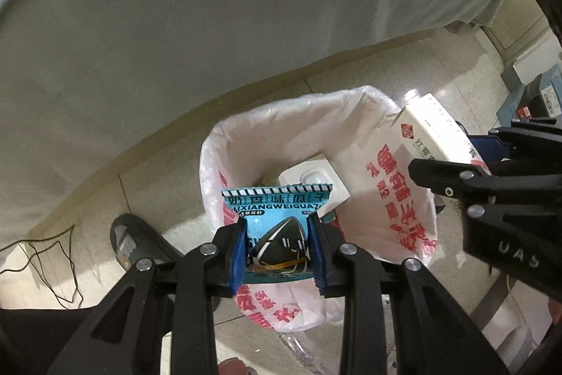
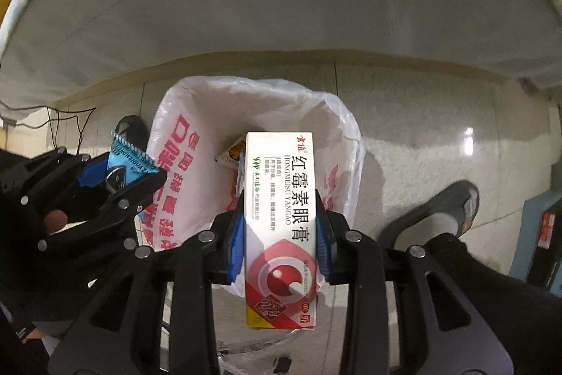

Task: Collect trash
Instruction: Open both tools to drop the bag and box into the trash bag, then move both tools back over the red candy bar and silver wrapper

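My left gripper (image 1: pixel 279 234) is shut on a blue snack packet (image 1: pixel 277 209) and holds it over the near rim of a trash bin lined with a white bag with red print (image 1: pixel 397 185). My right gripper (image 2: pixel 279 227) is shut on a white and red ointment box (image 2: pixel 279 217), held over the same bin (image 2: pixel 175 143). In the left wrist view the box (image 1: pixel 432 136) and right gripper (image 1: pixel 491 178) show at the right. In the right wrist view the left gripper (image 2: pixel 116 174) and packet (image 2: pixel 130 160) show at the left. A white packet (image 1: pixel 316 180) lies inside the bin.
The bin stands on a tiled floor next to a bed with a pale sheet (image 1: pixel 175 41). The person's slippered feet are beside the bin (image 1: pixel 130 241) (image 2: pixel 453 213). Black cables (image 1: pixel 52 255) lie on the floor at the left. Blue boxes (image 1: pixel 537 94) stand at the far right.
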Demonstrator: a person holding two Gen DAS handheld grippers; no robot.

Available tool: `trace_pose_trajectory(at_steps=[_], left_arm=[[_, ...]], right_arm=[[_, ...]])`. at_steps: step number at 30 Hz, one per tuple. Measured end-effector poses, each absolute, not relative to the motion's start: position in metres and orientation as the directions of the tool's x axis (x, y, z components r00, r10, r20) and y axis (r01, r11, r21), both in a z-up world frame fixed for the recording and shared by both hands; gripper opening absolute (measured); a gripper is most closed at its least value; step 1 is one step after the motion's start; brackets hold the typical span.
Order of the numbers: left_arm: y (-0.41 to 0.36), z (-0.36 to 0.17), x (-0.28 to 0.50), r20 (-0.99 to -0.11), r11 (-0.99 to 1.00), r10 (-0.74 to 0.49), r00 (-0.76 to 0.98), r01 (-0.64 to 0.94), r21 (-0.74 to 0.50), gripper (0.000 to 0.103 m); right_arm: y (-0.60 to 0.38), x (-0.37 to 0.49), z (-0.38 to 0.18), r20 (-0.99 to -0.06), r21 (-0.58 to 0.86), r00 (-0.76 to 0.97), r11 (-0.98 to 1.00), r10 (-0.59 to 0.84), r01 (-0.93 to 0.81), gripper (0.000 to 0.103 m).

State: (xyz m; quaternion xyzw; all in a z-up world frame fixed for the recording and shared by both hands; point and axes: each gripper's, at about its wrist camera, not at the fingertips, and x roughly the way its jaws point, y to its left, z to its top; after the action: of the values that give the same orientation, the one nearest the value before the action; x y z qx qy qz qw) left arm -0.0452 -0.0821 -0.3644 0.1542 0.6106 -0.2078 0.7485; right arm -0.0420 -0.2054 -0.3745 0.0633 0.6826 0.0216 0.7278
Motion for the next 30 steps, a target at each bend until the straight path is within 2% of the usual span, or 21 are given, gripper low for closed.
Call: trace_pose_trajectory(at_steps=[7,10,11,14,15,16,17,22,27,30], left_arm=[[-0.081,-0.389,-0.044,-0.988,0.867,-0.097,0.122,0.498,-0.023,0.03],[-0.083,-0.393,-0.043,-0.989,0.865,-0.086,0.12,0.502,-0.014,0.039],[-0.082,-0.394,-0.043,-0.99,0.867,-0.082,0.119,0.499,-0.012,0.05],[-0.081,-0.393,-0.042,-0.99,0.87,-0.08,0.117,0.494,-0.012,0.057],[-0.08,-0.394,-0.042,-0.99,0.871,-0.082,0.113,0.491,-0.016,0.059],[-0.08,-0.394,-0.041,-0.99,0.873,-0.082,0.112,0.488,-0.017,0.059],[-0.079,-0.394,-0.041,-0.99,0.874,-0.082,0.111,0.486,-0.018,0.061],[-0.079,-0.394,-0.041,-0.99,0.874,-0.08,0.112,0.486,-0.016,0.064],[-0.078,-0.394,-0.04,-0.99,0.877,-0.086,0.112,0.48,-0.021,0.064],[-0.079,-0.392,-0.04,-0.99,0.879,-0.087,0.114,0.476,-0.023,0.065]], right_arm=[[-0.203,-0.038,-0.393,-0.99,0.141,0.028,0.988,0.14,0.07,0.032],[-0.202,-0.037,-0.399,-0.989,0.151,0.017,0.986,0.15,0.075,0.033],[-0.203,-0.037,-0.4,-0.987,0.158,0.015,0.984,0.157,0.08,0.033],[-0.206,-0.037,-0.406,-0.987,0.163,0.003,0.982,0.163,0.099,0.034],[-0.206,-0.037,-0.408,-0.987,0.161,-0.003,0.982,0.162,0.104,0.037],[-0.207,-0.037,-0.41,-0.987,0.158,-0.008,0.981,0.159,0.109,0.047],[-0.208,-0.037,-0.41,-0.988,0.151,-0.007,0.982,0.152,0.111,0.051],[-0.21,-0.036,-0.409,-0.989,0.15,0.005,0.981,0.151,0.126,0.058],[-0.21,-0.036,-0.407,-0.988,0.154,0.003,0.98,0.154,0.129,0.058],[-0.212,-0.036,-0.403,-0.987,0.158,0.006,0.978,0.158,0.138,0.065]])
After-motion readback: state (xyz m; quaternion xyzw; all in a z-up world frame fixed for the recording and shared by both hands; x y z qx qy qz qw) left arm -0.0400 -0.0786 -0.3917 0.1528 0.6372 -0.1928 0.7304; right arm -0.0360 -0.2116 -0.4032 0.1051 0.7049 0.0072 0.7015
